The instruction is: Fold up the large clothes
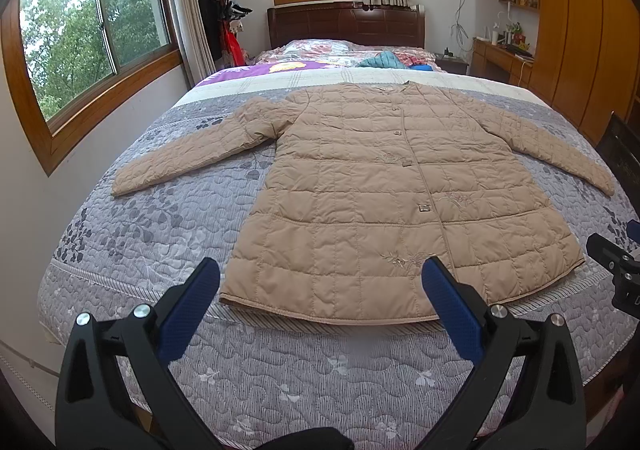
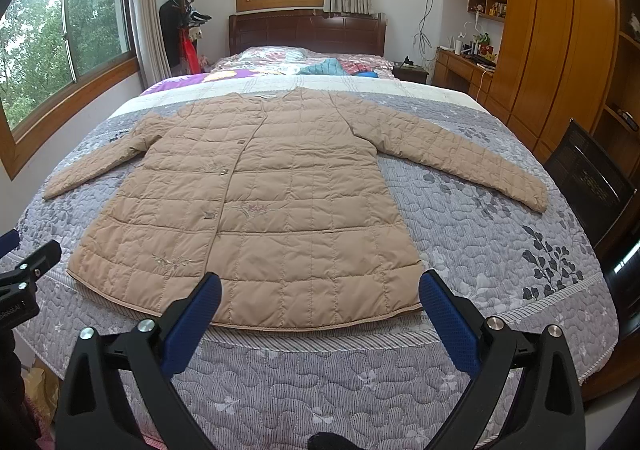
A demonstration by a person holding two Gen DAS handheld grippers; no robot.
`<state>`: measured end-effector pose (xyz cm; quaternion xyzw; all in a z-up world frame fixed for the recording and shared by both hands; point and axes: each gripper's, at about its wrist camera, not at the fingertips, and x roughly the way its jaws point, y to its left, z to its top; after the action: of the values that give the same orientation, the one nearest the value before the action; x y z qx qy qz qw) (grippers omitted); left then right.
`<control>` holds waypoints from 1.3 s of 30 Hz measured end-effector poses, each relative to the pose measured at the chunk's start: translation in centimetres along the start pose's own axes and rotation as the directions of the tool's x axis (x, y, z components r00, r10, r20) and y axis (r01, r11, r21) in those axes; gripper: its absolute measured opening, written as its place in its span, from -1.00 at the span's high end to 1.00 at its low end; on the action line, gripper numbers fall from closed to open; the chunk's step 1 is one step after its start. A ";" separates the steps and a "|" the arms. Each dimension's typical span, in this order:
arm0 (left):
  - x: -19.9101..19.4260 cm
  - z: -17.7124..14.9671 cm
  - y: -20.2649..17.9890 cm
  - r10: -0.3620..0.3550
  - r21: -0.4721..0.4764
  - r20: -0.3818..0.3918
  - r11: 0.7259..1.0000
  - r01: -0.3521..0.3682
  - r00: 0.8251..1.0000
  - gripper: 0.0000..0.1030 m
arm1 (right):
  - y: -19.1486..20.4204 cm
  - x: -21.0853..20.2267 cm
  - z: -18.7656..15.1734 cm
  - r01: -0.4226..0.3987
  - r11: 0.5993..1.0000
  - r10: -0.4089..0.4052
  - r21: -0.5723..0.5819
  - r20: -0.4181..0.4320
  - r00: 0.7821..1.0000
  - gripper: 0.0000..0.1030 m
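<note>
Now | jacket [image 1: 372,189] flat on bed [image 1: 140,250] | both hand-held grippers spread, empty, just short of hem

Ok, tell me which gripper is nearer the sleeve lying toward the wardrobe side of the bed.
Right. The right gripper hovers open over the coat's hem on the same side as that sleeve. The left gripper hovers open over the hem's other end, farther away.

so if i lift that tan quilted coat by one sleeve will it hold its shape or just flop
Probably flops: the quilted coat lies limp and flat on the bedspread, sleeves following its surface. Likely light for its size, given thin puffy quilting. The smooth shell may slip, so the open tongs should pinch deeply.
</note>
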<state>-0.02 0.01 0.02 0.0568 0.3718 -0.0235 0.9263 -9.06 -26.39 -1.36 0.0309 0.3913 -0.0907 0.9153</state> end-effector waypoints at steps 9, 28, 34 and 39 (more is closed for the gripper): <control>0.0 0.0 0.0 0.001 -0.001 0.001 1.000 -0.001 1.000 -0.95 | 0.1 0.0 0.0 0.000 1.000 0.000 0.000 0.001 1.000 -0.93; 0.0 0.0 0.0 -0.001 0.001 0.001 1.000 0.001 1.000 -0.95 | 0.2 -0.1 -0.1 -0.001 1.000 0.001 0.001 0.001 1.000 -0.93; -0.2 -0.1 0.3 -0.001 0.000 0.001 1.000 0.001 1.000 -0.95 | 0.2 -0.1 -0.1 -0.002 1.000 0.002 0.001 0.001 1.000 -0.93; -0.2 -0.2 0.3 -0.001 0.002 0.001 1.000 0.001 1.000 -0.95 | 0.0 -0.1 -0.1 -0.003 1.000 0.003 0.003 -0.002 1.000 -0.93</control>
<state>-0.23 0.34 0.07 0.0575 0.3714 -0.0245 0.9264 -9.19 -26.37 -1.40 0.0327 0.3921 -0.0898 0.9149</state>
